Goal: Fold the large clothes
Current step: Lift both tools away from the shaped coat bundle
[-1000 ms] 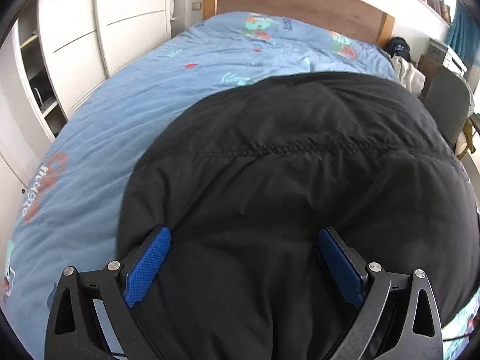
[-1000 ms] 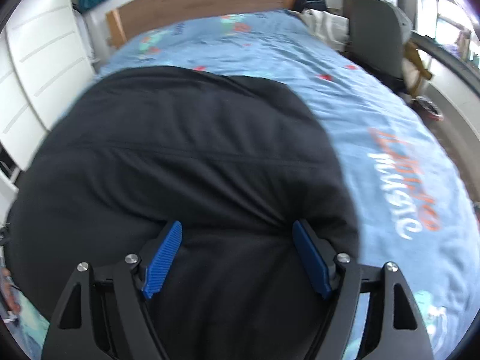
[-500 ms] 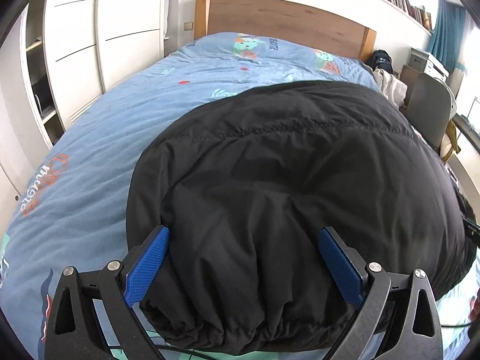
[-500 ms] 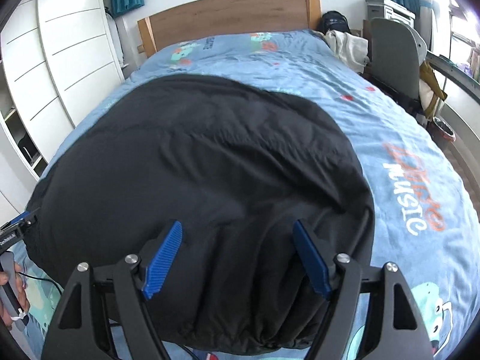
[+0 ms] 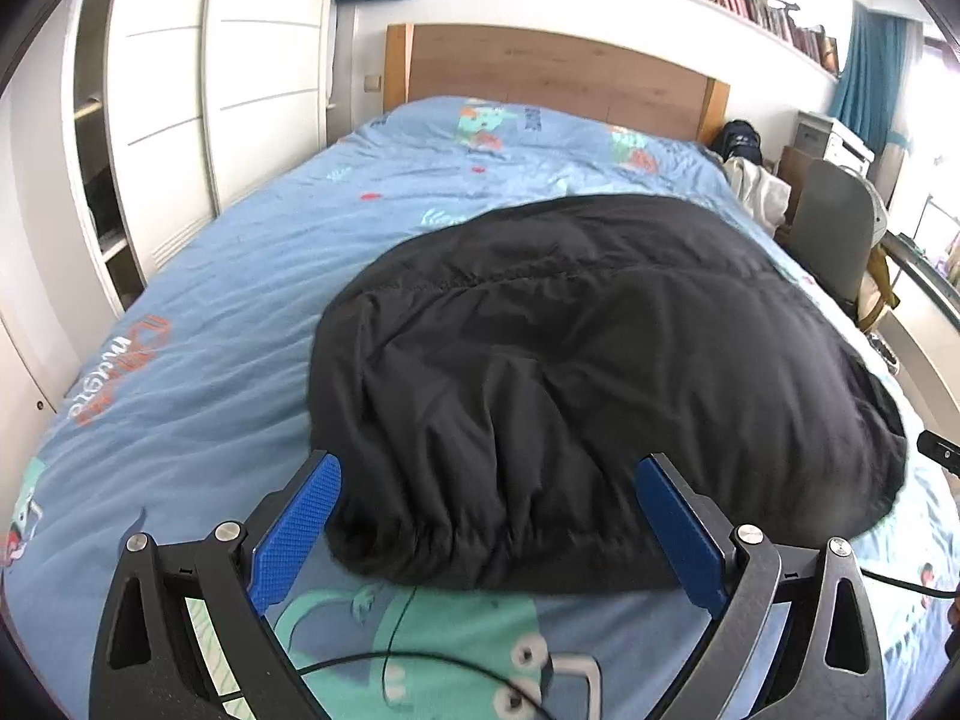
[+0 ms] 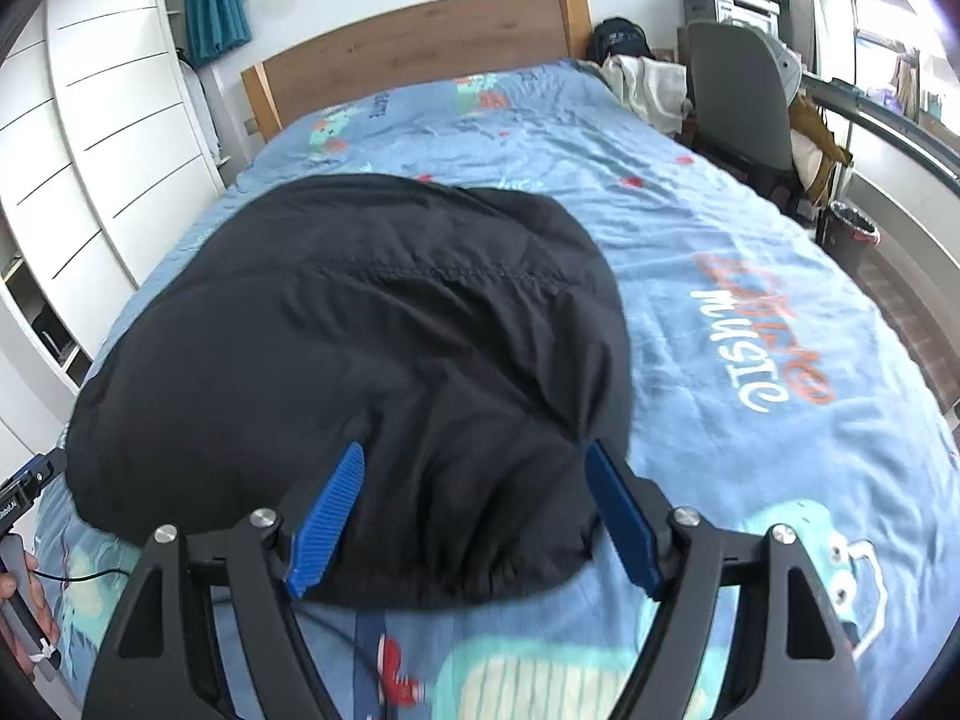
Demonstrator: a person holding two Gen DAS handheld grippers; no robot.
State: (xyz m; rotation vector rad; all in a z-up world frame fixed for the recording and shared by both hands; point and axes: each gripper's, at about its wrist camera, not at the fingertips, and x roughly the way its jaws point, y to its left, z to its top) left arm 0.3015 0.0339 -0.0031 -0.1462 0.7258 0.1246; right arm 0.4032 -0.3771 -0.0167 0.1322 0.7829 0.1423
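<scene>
Here, at far left, a white wardrobe lines the wall beside the bed, whose blue printed duvet fills both views below a wooden headboard. The left tongs stand apart, their blue pads clear of any cloth; the gathered hem of the black padded jacket lies on the duvet between and just beyond the two pads, not pinched. The jacket rests as a puffy folded mound across the near half of the bed, a stitched seam running across its top. A thin black cable lies on the duvet below the hem. In the right wrist view, a hand holding the other tool shows at the left edge. The right tongs likewise stand apart over the jacket, with its near right corner between the pads and no clamping visible. Further right, orange and white lettering marks the duvet; a grey chair and a dark bin stand beside the bed.
</scene>
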